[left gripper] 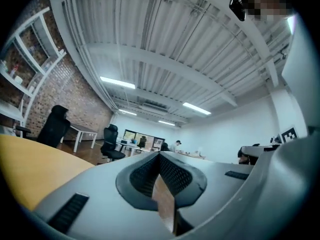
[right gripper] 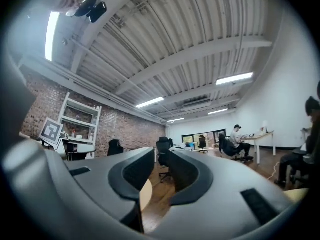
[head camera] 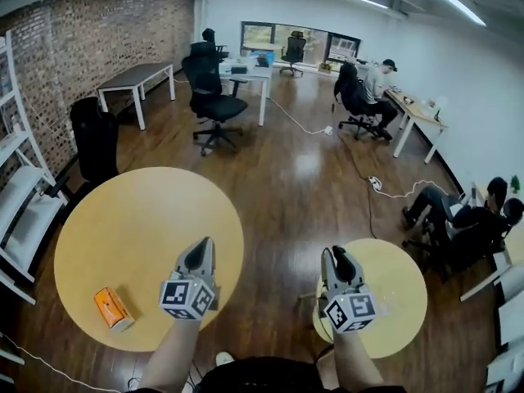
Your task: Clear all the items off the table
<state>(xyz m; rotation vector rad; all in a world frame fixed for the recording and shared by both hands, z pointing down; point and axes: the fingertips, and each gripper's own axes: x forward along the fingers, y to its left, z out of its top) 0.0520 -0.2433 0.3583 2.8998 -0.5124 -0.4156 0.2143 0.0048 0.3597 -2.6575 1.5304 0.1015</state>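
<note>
An orange box lies flat near the front left edge of the big round yellow table. My left gripper hangs over that table's right edge, well to the right of the box, and points out across the room. Its jaws are shut, with nothing between them. My right gripper is over the left part of a smaller round yellow table. Its jaws stand apart and empty. The box shows in neither gripper view.
White shelving lines the left wall, and a black chair stands by the big table. Further off are a black office chair and white desks. People sit at the far desk and at the right. A cable lies on the wooden floor.
</note>
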